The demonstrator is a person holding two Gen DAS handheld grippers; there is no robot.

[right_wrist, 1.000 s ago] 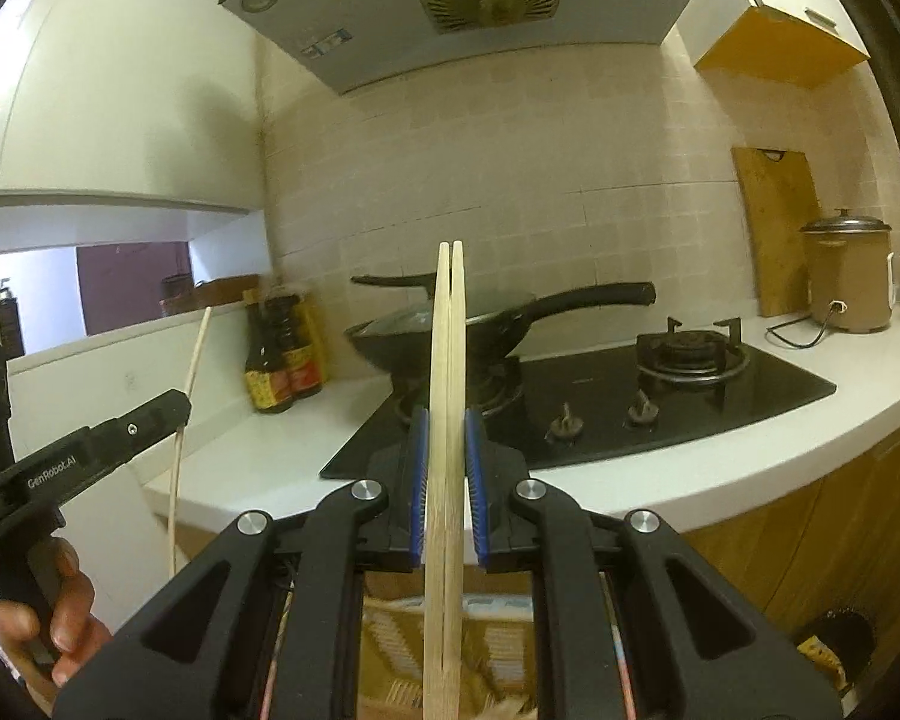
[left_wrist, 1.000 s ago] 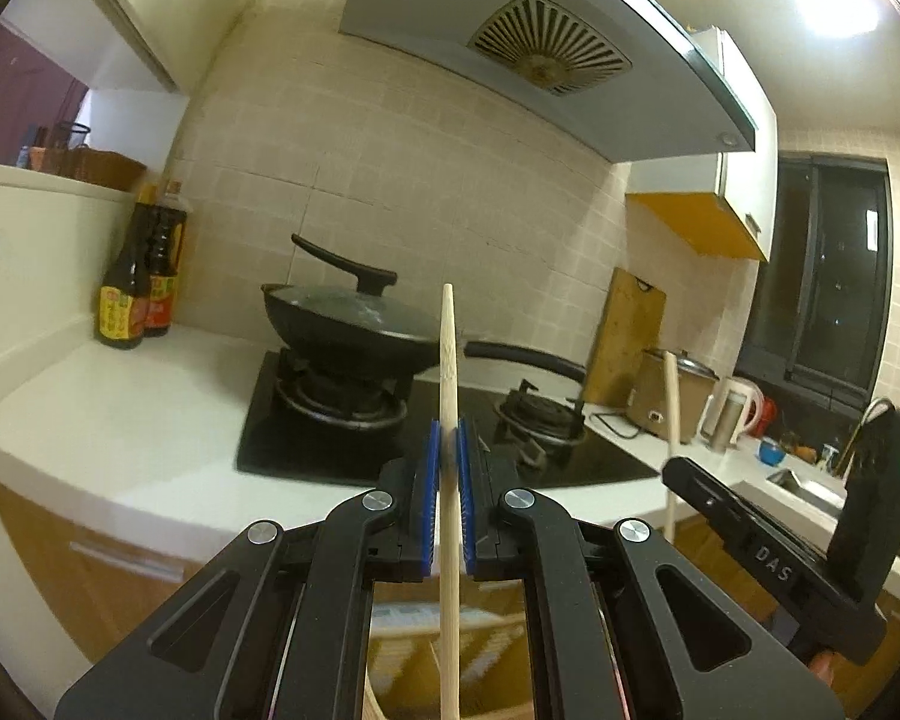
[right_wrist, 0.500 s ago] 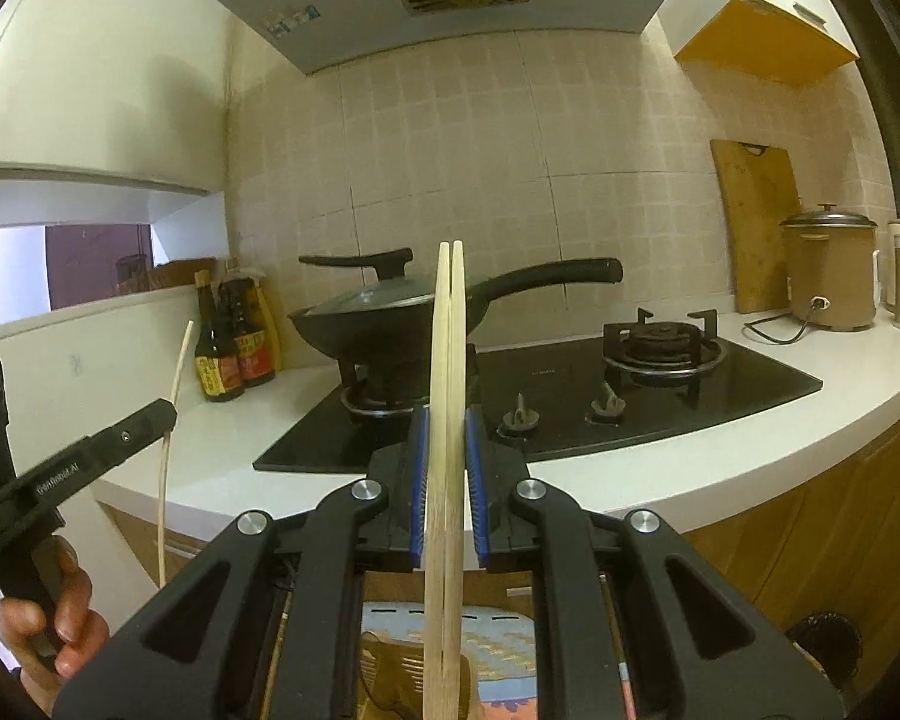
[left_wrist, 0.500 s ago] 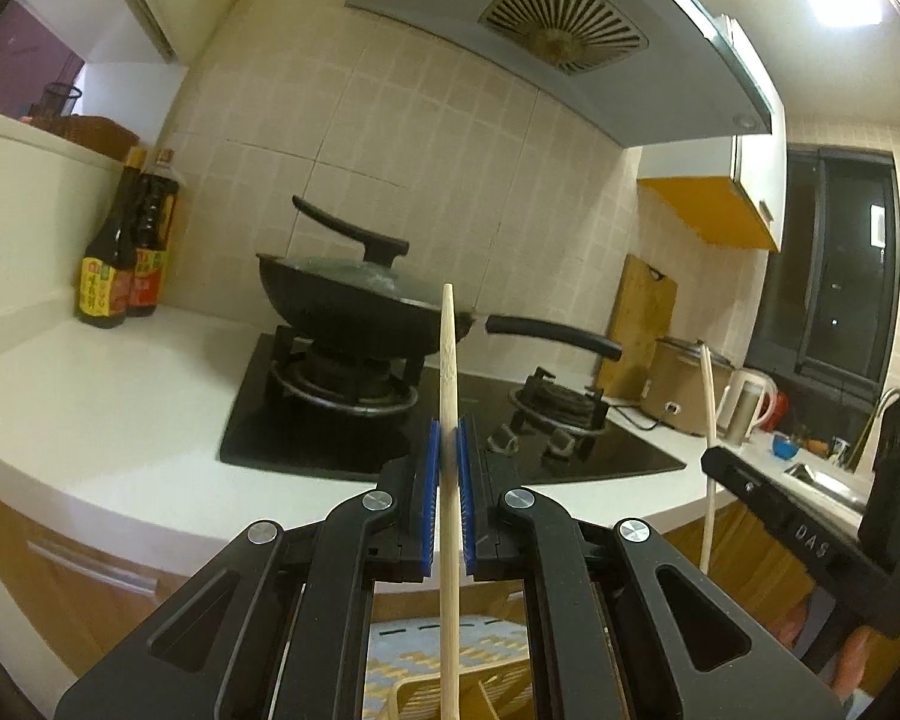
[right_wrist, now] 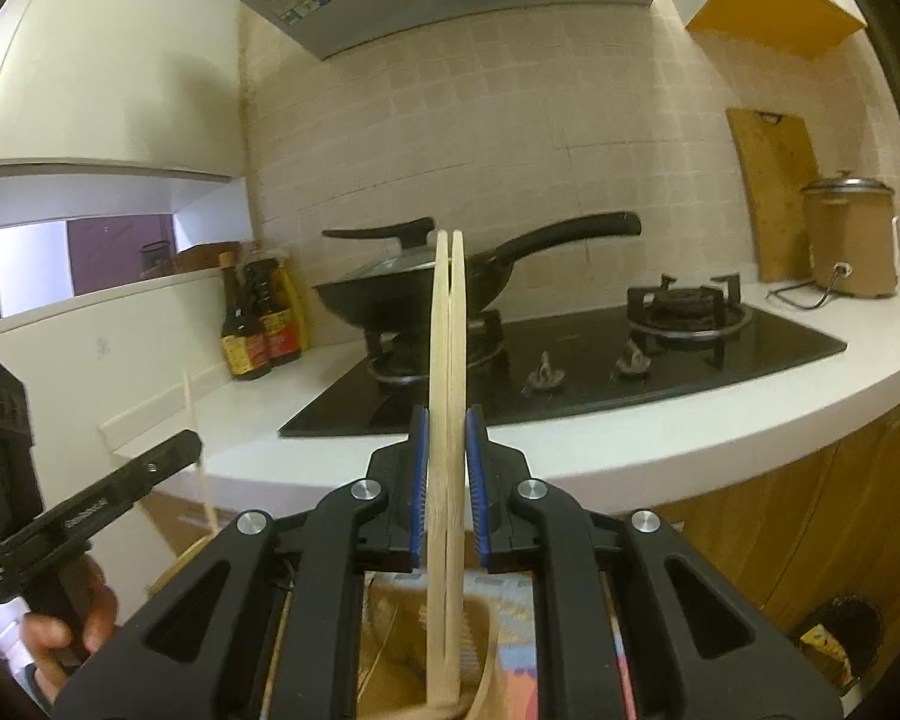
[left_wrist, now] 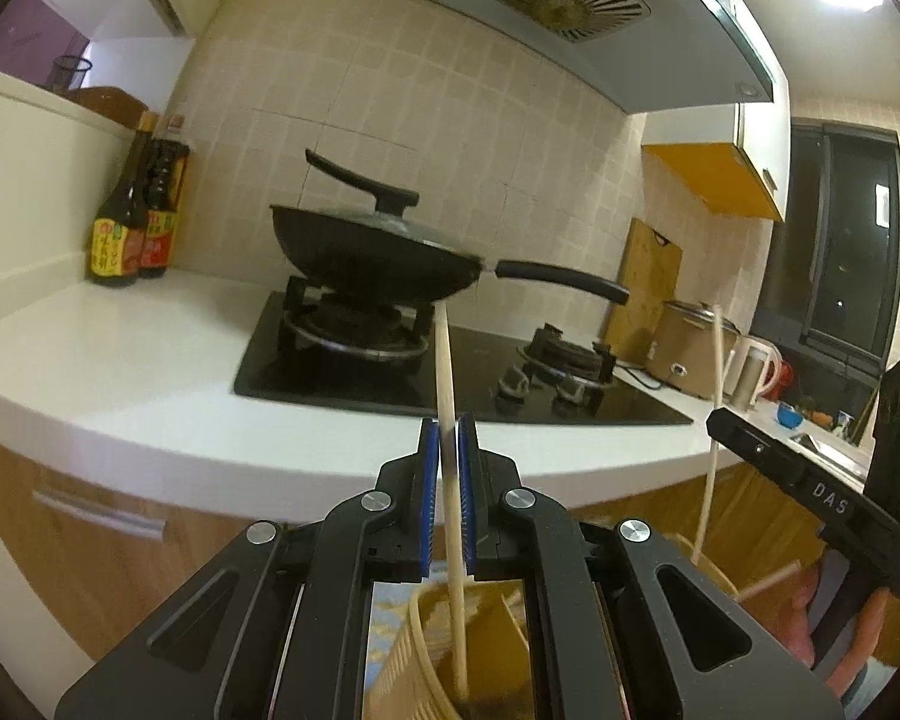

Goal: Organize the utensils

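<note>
Standing upright, a chopstick point(left_wrist: 450, 450) sits pinched between left jaws.

We read "DAS" in pale letters on the black right gripper point(left_wrist: 810, 483) handle, right of the black glass hob point(left_wrist: 450, 372). Bottle labels beside it stay illegible.

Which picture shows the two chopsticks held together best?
The right wrist view: the pair of chopsticks stands clamped in the right gripper, filling the middle. The left wrist view shows them only as one thin stick at its right side.
</note>
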